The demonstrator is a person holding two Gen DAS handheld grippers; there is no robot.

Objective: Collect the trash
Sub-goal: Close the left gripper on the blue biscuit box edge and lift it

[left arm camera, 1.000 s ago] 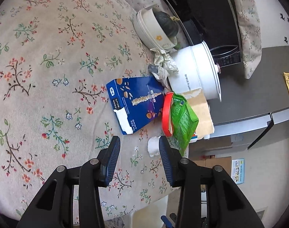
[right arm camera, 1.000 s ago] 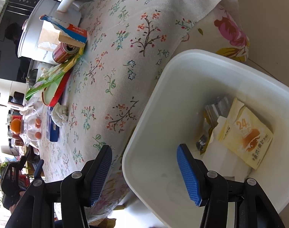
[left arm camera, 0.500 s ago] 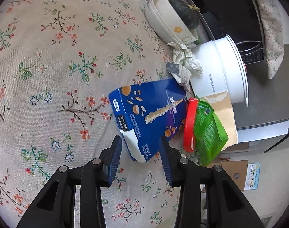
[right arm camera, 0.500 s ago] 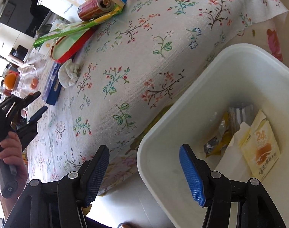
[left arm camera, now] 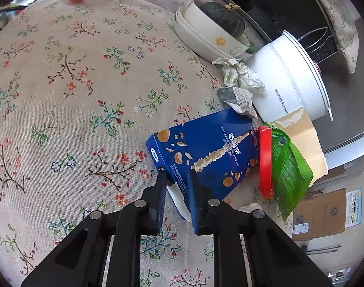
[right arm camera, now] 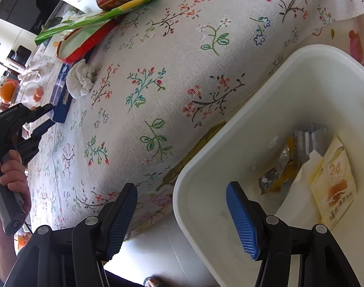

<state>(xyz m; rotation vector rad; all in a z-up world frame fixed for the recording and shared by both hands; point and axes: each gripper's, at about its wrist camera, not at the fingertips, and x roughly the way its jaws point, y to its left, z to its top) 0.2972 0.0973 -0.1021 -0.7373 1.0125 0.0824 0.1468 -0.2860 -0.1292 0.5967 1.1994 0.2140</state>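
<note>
Floral tablecloth (left arm camera: 69, 91), left gripper (left arm camera: 176, 189) now narrowed around blue box (left arm camera: 205, 150), right gripper (right arm camera: 182, 212) wide, empty.

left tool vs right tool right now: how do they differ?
Left tool: fingers close together, straddling the near corner of the blue snack box on the floral tablecloth.
Right tool: fingers wide apart, nothing between them, hanging at the table edge with one finger over the white bin.
Whether the left has clamped the box cannot be told.
Shared: black frames, blue ribbed pads.
</note>
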